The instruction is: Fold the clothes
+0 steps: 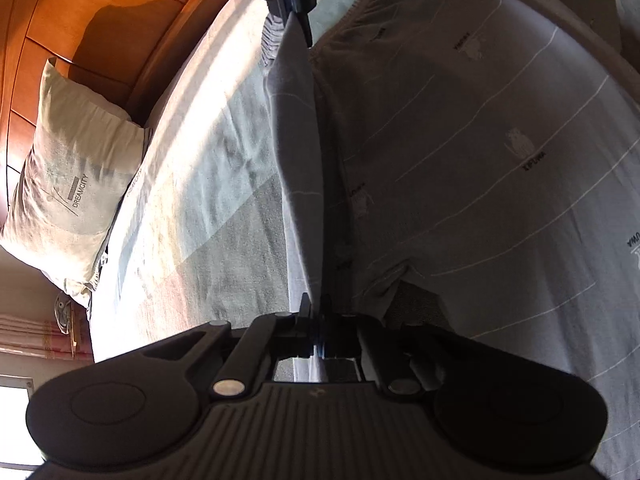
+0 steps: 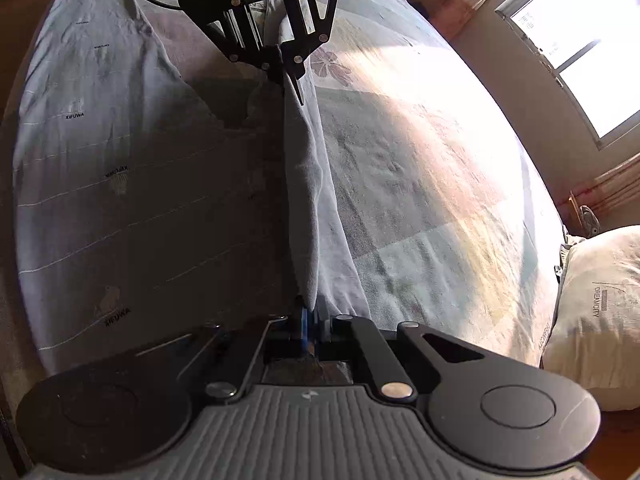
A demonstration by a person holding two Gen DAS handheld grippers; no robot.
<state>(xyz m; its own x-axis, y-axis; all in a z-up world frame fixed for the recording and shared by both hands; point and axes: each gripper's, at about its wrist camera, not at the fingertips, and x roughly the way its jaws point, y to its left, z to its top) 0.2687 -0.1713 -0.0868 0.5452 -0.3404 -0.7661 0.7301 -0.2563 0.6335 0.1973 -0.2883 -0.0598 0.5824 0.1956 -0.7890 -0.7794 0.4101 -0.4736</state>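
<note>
Garment point(image 1: 460, 128) edge clamped taut between left gripper point(image 1: 316, 308) and right gripper point(image 2: 308, 312) jaws; headboard point(image 1: 112, 12) only in left view, window point(image 2: 580, 48) only in right.

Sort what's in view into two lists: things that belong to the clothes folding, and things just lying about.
Belongs to the job:
- grey striped garment, one edge lifted taut
- left gripper, shut on that edge
- right gripper, shut on the same edge

Just lying about:
- pillow
- bedspread under the garment
- wooden headboard
- window
</note>
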